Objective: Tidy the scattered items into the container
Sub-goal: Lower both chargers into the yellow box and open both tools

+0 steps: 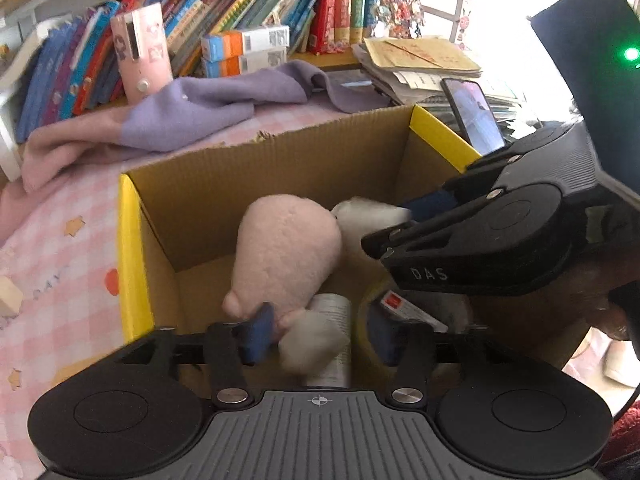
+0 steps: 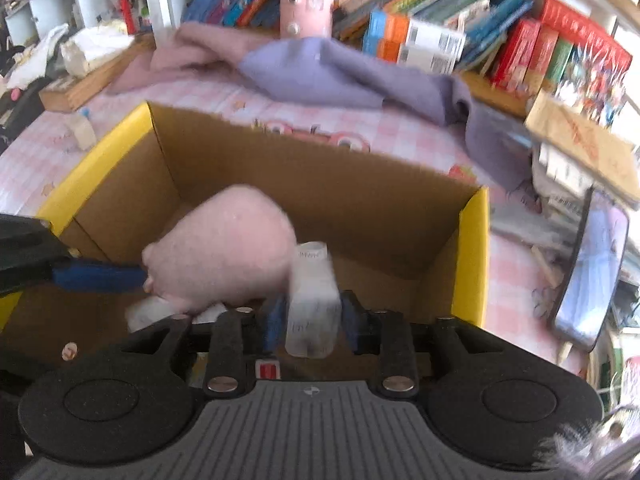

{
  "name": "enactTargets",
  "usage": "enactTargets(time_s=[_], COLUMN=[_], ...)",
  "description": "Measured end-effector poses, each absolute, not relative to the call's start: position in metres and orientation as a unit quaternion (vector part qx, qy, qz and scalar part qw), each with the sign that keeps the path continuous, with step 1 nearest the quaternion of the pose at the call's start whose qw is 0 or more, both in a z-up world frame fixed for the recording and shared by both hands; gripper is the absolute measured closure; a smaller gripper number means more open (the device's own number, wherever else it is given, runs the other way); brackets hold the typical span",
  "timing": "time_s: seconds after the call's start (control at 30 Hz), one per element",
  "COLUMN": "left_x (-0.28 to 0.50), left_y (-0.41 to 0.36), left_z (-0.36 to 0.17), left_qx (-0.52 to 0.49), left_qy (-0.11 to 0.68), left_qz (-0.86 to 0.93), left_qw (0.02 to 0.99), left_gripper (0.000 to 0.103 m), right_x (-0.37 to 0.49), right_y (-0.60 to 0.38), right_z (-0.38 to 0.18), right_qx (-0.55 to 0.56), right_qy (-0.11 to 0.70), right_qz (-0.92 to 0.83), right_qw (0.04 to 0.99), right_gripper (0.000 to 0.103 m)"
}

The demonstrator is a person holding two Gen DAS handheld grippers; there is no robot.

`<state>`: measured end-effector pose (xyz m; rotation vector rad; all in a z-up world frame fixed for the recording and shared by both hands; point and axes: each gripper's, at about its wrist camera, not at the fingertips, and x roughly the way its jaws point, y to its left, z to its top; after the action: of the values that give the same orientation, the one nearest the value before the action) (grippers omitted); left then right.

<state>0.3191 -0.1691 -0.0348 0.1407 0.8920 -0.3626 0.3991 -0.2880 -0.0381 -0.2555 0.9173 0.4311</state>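
An open cardboard box (image 1: pixel 132 248) with yellow edges stands on the pink checked cloth. Inside it lies a pink plush toy (image 1: pixel 286 248), also in the right wrist view (image 2: pixel 224 252). My left gripper (image 1: pixel 320 334) is open over the box, its left finger touching the plush's lower end. My right gripper (image 2: pixel 312 316) is shut on a white translucent bottle (image 2: pixel 312 300) above the box (image 2: pixel 472 256); it shows in the left wrist view (image 1: pixel 404 220) holding the white bottle (image 1: pixel 368 212). A roll of yellow tape (image 1: pixel 366 320) and a grey cylinder (image 1: pixel 334 344) lie in the box.
A purple and pink cloth (image 1: pixel 192 112) lies behind the box. Books (image 1: pixel 248 12) and a pink case (image 1: pixel 140 52) line the back. A phone (image 1: pixel 474 114) leans at the right. A small wooden block (image 2: pixel 82 130) lies on the cloth at the left.
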Motion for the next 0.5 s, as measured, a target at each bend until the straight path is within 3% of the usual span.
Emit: enactTargets(time_s=[0.13,0.2,0.5], left_x=[0.306,0.298,0.254], left_y=[-0.171,-0.17,-0.142], left_z=[-0.023,-0.015,0.019], left_qx=[0.077,0.08,0.054], left_qy=[0.401,0.383,0.322], left_qz=[-0.173,-0.171,-0.156], left_qw=[0.897,0.904,0.932], left_gripper=[0.037,0.03,0.019], right_x=[0.385,0.376,0.328], right_y=[-0.289,-0.291,-0.303], right_z=[-0.028,-0.02,0.014], right_qx=[-0.111,-0.11,-0.081], right_qy=[0.406,0.384,0.325], right_qz=[0.208,0.206,0.18], right_qw=[0.883,0.893,0.925], right_gripper=[0.051,0.049,0.048])
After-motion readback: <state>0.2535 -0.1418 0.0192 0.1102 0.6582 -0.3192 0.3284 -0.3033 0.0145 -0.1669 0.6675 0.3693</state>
